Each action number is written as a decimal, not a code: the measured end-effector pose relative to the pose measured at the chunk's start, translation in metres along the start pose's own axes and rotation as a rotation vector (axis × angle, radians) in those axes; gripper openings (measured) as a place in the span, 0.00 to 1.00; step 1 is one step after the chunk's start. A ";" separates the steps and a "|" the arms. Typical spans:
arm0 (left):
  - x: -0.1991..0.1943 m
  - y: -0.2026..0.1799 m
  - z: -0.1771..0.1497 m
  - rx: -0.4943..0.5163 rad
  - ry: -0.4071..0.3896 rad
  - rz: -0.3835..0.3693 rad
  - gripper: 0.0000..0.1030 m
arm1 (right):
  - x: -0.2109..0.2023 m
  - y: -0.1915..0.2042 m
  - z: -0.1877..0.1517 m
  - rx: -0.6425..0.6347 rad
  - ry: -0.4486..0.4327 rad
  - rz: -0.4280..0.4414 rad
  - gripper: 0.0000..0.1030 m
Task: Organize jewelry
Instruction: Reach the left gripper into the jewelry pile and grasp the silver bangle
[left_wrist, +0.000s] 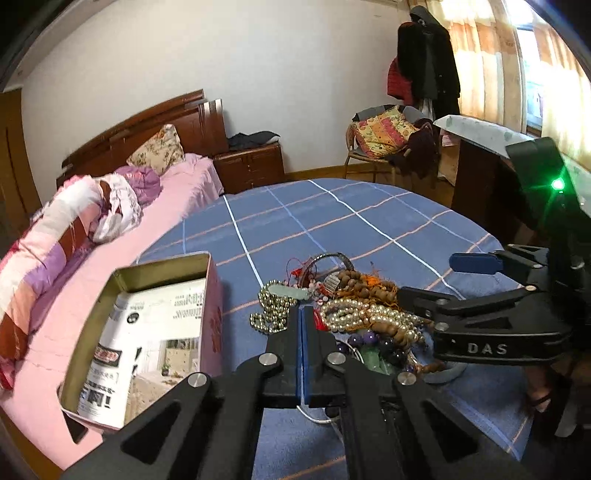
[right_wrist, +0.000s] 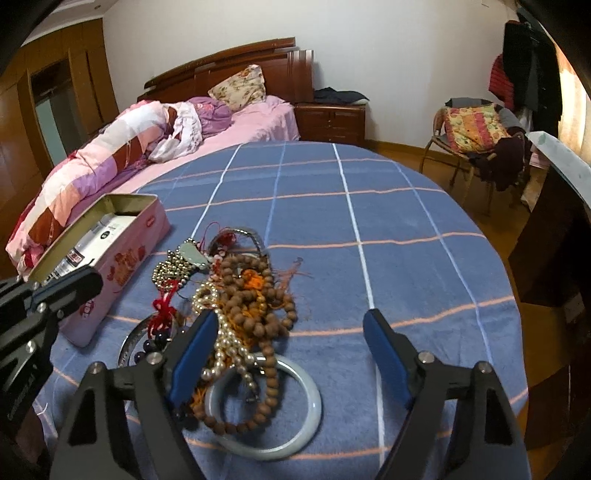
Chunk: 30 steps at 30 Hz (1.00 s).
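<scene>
Left gripper (left_wrist: 303, 314) fingers pressed together, apparently pinching a thin white cord; right gripper (right_wrist: 291, 332) spread over the jewelry pile (right_wrist: 236, 295), table centre. Tin (right_wrist: 110, 236) at 10 o'clock of the pile.

Risk: tangled strands could drag out together.

Count: one tin, one jade bangle (right_wrist: 295, 435), strands uncountable.

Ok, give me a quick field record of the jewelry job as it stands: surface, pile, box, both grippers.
surface: round table with blue checked cloth
jewelry pile: tangled heap of brown wooden beads, pearl strands, gold beads, red cords
bangle: pale ring flat on the cloth at the near edge of the pile, bead strands lying across it
box: open pink tin left of the pile, printed paper inside, no jewelry visible in it
left gripper: shut; a thin white cord shows under it, whether gripped I cannot tell
right gripper: open, over the pile, holding nothing
</scene>
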<state>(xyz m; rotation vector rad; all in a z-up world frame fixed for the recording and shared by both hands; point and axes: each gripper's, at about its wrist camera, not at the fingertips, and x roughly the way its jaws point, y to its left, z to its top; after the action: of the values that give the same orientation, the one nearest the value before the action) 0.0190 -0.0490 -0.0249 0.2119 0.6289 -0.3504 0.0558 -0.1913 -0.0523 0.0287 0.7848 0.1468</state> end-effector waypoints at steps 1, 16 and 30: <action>0.001 0.001 -0.001 -0.005 0.005 -0.010 0.00 | 0.001 0.001 0.000 0.002 0.001 -0.001 0.80; 0.005 -0.013 -0.026 0.022 0.061 -0.027 0.76 | -0.017 -0.006 -0.029 -0.007 0.014 -0.025 0.82; 0.035 -0.010 -0.037 -0.032 0.201 -0.063 0.76 | -0.020 0.003 -0.038 -0.033 0.012 -0.024 0.82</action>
<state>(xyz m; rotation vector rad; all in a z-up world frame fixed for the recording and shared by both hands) 0.0218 -0.0562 -0.0760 0.1986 0.8398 -0.3827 0.0152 -0.1919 -0.0649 -0.0133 0.7941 0.1372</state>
